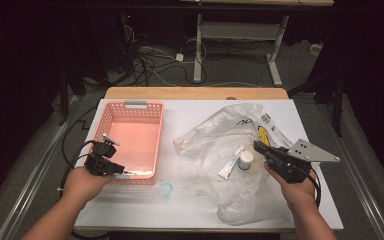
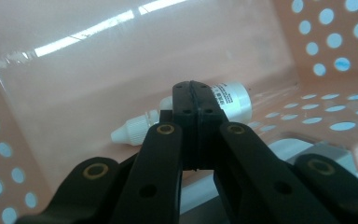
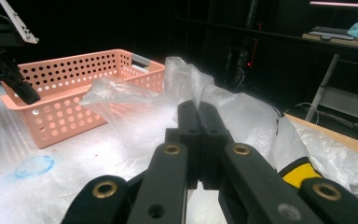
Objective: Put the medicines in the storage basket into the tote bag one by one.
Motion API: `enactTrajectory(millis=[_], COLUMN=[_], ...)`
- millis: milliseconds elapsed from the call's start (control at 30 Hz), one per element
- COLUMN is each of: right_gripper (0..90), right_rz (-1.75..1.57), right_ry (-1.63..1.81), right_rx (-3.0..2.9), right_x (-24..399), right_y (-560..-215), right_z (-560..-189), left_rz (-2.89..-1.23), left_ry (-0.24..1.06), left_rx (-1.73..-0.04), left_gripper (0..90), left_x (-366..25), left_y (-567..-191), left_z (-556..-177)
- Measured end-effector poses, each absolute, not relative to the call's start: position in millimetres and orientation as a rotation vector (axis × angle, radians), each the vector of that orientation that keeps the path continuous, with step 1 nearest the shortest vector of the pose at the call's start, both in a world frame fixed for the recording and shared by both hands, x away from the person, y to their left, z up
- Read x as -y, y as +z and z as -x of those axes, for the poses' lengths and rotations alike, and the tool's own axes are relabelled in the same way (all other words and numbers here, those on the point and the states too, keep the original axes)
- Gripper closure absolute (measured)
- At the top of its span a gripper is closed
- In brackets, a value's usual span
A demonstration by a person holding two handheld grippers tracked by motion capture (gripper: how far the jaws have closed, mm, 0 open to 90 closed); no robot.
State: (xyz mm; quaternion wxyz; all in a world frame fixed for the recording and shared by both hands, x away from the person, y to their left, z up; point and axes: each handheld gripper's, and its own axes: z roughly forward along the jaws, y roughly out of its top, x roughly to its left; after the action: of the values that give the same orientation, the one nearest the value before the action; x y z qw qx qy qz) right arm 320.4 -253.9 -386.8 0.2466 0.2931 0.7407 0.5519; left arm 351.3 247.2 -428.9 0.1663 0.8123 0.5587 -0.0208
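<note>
Two forearms reach in from the near edge of the white bench (image 1: 190, 112), each hand holding a black two-jaw claw. With the left claw (image 1: 116, 169), the jaws are pressed together with nothing between them; it hovers at the near left corner of a salmon-pink perforated plastic basket (image 1: 111, 117). Seen from the left claw view, a small white dropper bottle (image 2: 235, 99) with a pointed cap lies on its side on the basket's floor, just beyond the closed jaw tips (image 2: 193, 100). So one item appears to be already delivered.

To the right of the basket sprawls a crumpled clear plastic bag (image 1: 220, 132). Lying on or in it are a round white-capped jar (image 1: 246, 159), a flat white tube (image 1: 230, 164) just beside the jar, and a yellow-and-black object (image 1: 263, 135) farther back. The right claw (image 1: 258, 146) rests next to the jar, jaws likewise closed and empty.

Judging from this, the sorting is at an early stage: the bottle is in the basket, while the jar, tube and yellow object probably still need moving across.
</note>
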Motion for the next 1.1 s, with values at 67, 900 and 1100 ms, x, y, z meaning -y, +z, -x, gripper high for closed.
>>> enactTrajectory(millis=[67,900,1100], right_gripper=[90.0,90.0,90.0], right_rz=[-0.804,-0.795,-0.793], right_ry=[1.506,1.504,1.503], right_rx=[-2.021,-2.021,-2.024], right_x=[253,252,251], right_y=[-387,-386,-386], right_z=[-320,-319,-320], left_rz=[-2.334,-2.350,-2.349], left_ry=[-0.106,-0.184,-0.282], left_rx=[-1.597,-1.556,-1.574], left_gripper=[87.9,87.8,87.9], left_x=[-247,-248,-248], left_y=[-429,-428,-432], left_z=[-355,-362,-375])
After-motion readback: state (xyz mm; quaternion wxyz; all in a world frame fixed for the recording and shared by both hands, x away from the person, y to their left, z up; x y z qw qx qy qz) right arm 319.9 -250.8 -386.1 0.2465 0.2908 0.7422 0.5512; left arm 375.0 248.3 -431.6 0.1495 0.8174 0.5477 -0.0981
